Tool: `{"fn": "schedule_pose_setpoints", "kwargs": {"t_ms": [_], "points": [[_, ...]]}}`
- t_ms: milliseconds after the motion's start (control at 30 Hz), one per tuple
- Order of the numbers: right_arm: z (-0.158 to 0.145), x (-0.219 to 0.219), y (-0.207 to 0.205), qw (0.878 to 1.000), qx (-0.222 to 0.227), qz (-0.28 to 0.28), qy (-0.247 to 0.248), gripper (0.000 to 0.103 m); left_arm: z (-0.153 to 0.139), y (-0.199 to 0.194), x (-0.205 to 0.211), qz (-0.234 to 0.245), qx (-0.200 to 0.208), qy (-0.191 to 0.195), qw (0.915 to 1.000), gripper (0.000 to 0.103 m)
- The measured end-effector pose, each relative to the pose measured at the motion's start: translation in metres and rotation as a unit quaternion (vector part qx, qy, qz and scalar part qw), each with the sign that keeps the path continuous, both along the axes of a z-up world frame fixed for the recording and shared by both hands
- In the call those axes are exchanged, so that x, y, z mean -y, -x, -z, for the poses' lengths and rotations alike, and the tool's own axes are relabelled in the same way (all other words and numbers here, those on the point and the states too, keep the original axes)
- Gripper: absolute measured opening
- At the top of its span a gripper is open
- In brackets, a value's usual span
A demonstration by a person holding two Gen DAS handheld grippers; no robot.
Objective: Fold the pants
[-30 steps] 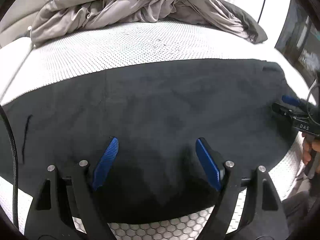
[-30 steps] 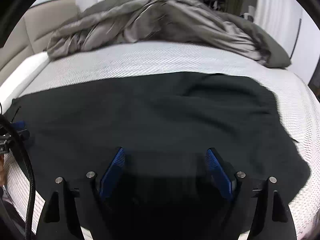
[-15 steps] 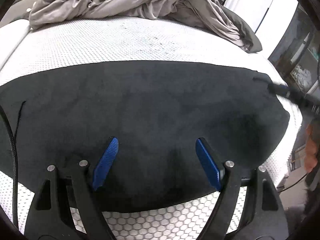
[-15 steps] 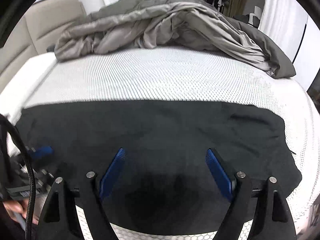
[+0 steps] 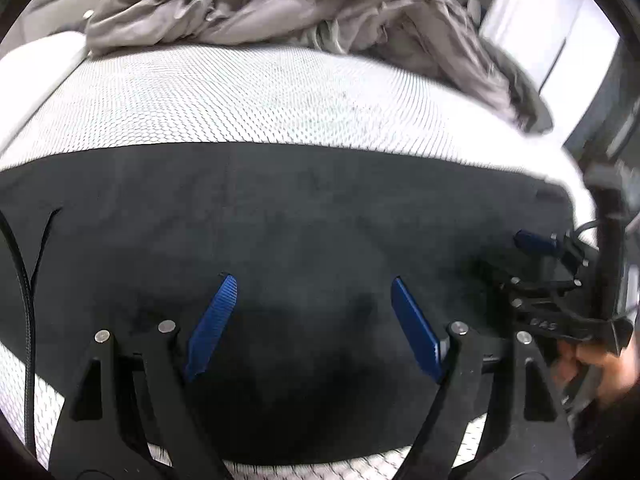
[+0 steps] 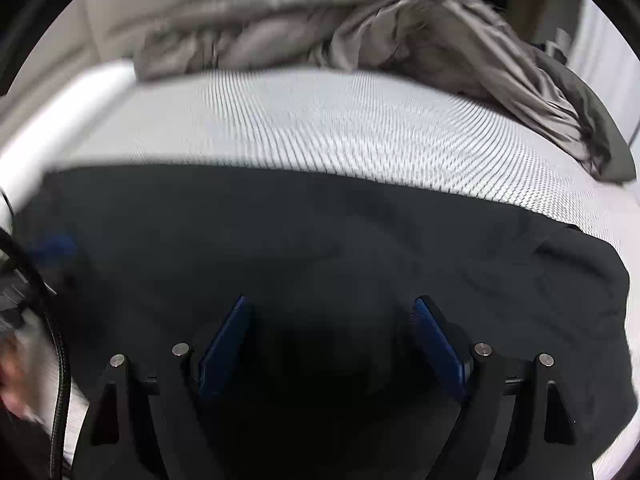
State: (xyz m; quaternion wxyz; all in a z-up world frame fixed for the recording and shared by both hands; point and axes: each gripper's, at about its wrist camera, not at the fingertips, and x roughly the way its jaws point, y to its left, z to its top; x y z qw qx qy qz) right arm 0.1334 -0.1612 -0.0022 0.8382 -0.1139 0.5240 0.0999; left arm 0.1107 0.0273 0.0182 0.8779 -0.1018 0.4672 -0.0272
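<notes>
The black pants (image 5: 304, 240) lie flat on the white bed (image 5: 240, 96), long axis running left to right across the frame, directly under both tongs. The left gripper (image 5: 312, 320) and right gripper (image 6: 332, 340) hover spread, empty. No readable writing.

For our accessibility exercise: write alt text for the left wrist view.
Black pants lie flat across a white mattress, with the open left gripper above them. The right gripper is at the right edge; a grey blanket is bunched behind.
</notes>
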Motion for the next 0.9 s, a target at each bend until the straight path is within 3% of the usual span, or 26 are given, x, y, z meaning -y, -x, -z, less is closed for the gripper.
{"fn": "schedule_pose_setpoints", "kwargs": {"t_ms": [67,100,133,267,367,467,600,633,667,733,900], "points": [[0.024,-0.005,-0.006,0.997,-0.035,-0.032,0.06,0.087,0.015,-0.009,0.005,-0.001,-0.025,-0.024,0.9994,0.078],[0.023,-0.007,-0.003,0.996,-0.016,-0.053,0.067,0.089,0.019,-0.011,0.006,-0.005,-0.031,-0.031,0.999,0.078],[0.023,-0.006,0.0,0.996,-0.002,-0.062,0.071,0.09,0.021,-0.013,0.009,-0.002,-0.035,-0.043,0.9985,0.078],[0.023,0.014,-0.004,0.998,-0.014,-0.057,0.032,0.09,0.027,-0.012,0.02,0.019,-0.034,-0.087,0.9955,0.079],[0.014,0.037,-0.007,0.997,-0.015,-0.051,0.051,0.091,0.03,-0.015,0.021,0.018,-0.037,-0.094,0.9948,0.081],[0.007,0.084,-0.008,0.999,-0.015,-0.002,0.043,0.091,0.032,-0.02,0.018,0.02,-0.043,-0.084,0.9953,0.081],[0.001,0.141,-0.001,0.993,0.004,0.068,0.094,0.091,0.032,-0.021,0.012,0.023,-0.037,-0.07,0.9966,0.081],[-0.002,0.152,0.001,0.993,0.009,0.077,0.095,0.087,0.032,-0.022,0.012,0.023,-0.038,-0.071,0.9965,0.081],[-0.005,0.165,0.004,0.995,0.007,0.074,0.064,0.084,0.032,-0.02,0.014,0.022,-0.038,-0.073,0.9964,0.082],[-0.008,0.174,0.011,0.996,0.003,0.072,0.045,0.081,0.032,-0.02,0.015,0.023,-0.037,-0.076,0.9961,0.082],[-0.006,0.152,0.019,0.991,0.028,0.052,0.12,0.083,0.024,-0.015,0.014,0.011,-0.03,-0.071,0.997,0.081]]}}
